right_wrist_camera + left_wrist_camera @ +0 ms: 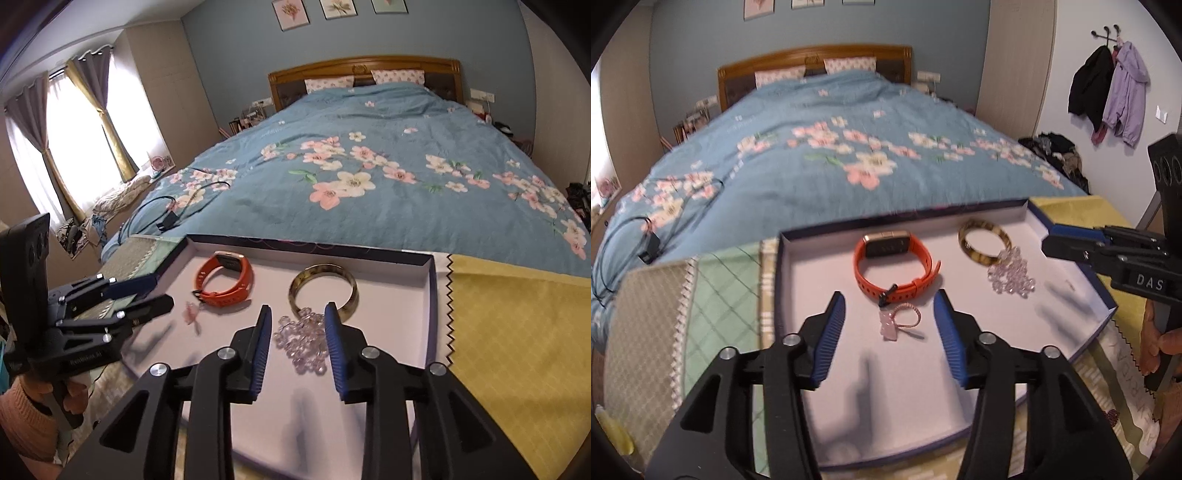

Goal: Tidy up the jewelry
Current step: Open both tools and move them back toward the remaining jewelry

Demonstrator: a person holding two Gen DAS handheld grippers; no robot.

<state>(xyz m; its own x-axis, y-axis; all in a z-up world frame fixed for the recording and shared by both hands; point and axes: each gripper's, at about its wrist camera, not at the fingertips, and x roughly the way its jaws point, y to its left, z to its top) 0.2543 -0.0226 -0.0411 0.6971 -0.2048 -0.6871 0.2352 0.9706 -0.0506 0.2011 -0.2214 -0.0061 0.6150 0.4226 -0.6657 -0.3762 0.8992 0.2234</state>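
Note:
A shallow blue-rimmed box with a white floor [820,236] [430,280] holds an orange watch [894,264] [225,278], a brown bangle [984,242] [323,291], a clear pink bead bracelet [1012,275] [301,341] and a pink hair tie with a charm [899,323] [192,314]. My left gripper [889,299] is open, its fingers either side of the hair tie, above it. My right gripper [296,312] is open over the bead bracelet. The right gripper also shows at the right of the left wrist view [1071,247].
The box lies on patterned cloths at the foot of a bed with a blue floral quilt [369,166]. A yellow cloth [517,332] lies right of the box. A black cable and charger [650,247] lie on the quilt at left.

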